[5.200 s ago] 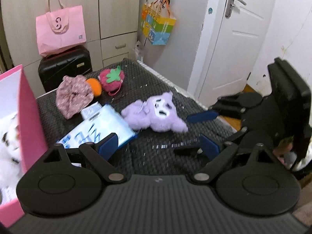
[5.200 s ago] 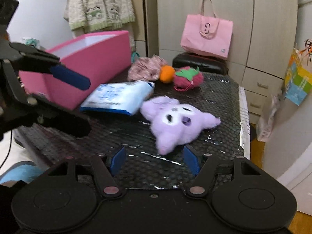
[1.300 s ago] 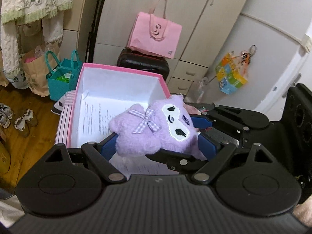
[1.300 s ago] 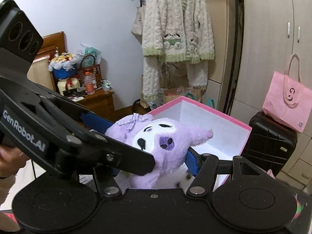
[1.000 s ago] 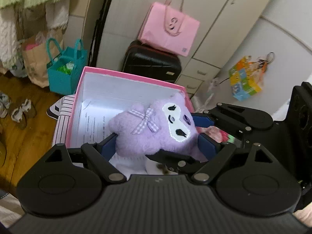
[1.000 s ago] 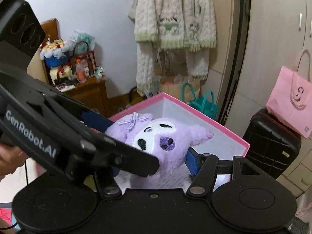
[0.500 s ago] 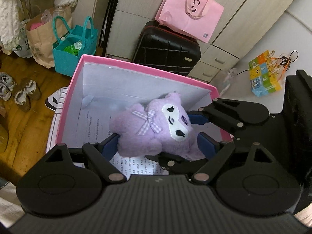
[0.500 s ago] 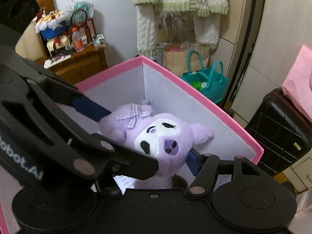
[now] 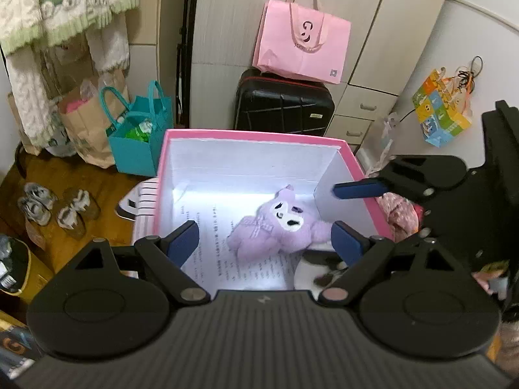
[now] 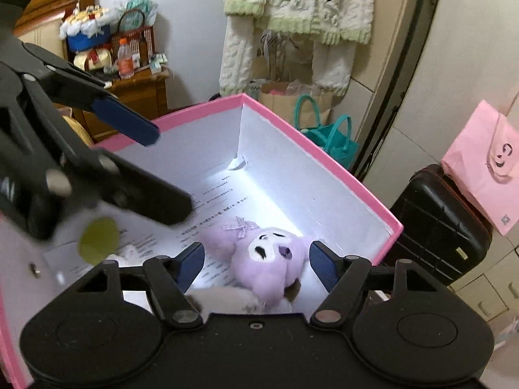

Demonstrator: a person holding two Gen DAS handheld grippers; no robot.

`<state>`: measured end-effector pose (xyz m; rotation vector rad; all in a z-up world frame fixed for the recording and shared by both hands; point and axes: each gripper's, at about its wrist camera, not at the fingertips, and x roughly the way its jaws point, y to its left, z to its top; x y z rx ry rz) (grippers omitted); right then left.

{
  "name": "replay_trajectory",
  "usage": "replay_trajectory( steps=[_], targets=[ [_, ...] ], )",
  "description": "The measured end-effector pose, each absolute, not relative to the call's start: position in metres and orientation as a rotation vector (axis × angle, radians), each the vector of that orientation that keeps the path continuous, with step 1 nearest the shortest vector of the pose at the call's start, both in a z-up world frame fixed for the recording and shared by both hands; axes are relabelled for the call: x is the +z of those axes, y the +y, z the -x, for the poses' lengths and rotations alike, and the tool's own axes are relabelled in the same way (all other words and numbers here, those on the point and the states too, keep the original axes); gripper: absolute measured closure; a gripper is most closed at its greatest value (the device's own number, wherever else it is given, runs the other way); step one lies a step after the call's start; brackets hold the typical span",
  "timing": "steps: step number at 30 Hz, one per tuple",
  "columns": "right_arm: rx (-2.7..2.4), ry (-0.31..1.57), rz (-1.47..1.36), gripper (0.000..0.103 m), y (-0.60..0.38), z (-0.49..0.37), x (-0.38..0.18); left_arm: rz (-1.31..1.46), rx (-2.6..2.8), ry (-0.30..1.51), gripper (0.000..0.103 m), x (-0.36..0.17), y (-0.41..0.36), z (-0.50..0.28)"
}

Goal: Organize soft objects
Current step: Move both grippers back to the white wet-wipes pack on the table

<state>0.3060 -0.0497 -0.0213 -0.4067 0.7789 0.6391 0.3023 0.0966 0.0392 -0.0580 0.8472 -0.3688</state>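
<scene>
Left wrist view: left gripper (image 9: 264, 238) spread wide and empty above the pink box (image 9: 253, 136), fuzzy purple plush (image 9: 279, 227) lying loose on printed paper (image 9: 211, 227) just ahead and below, long axis slanting across the jaws, right gripper (image 9: 348, 214) closer to its head. Right wrist view: jaws just opened off the plush (image 10: 262, 256), soft rounded body between but untouched, bow end pointing left, left gripper (image 10: 152, 168) hanging clear above, smooth stiff card walls (image 10: 292, 168) around.

Wooden floor (image 9: 97, 188), carrying a teal bag (image 9: 139, 139), brown paper bags (image 9: 87, 123), a pair of worn shoes (image 9: 55, 207) and a black suitcase (image 9: 282, 103) against the cabinet, pink tote (image 9: 301, 45) atop the suitcase.
</scene>
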Motion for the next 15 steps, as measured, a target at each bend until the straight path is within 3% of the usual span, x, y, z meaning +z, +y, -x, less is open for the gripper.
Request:
replay_trajectory(
  steps=[15],
  targets=[
    [0.617, 0.765, 0.263, 0.027, -0.094, -0.203, 0.03, -0.058, -0.495, 0.82, 0.014, 0.083, 0.086, -0.207]
  ],
)
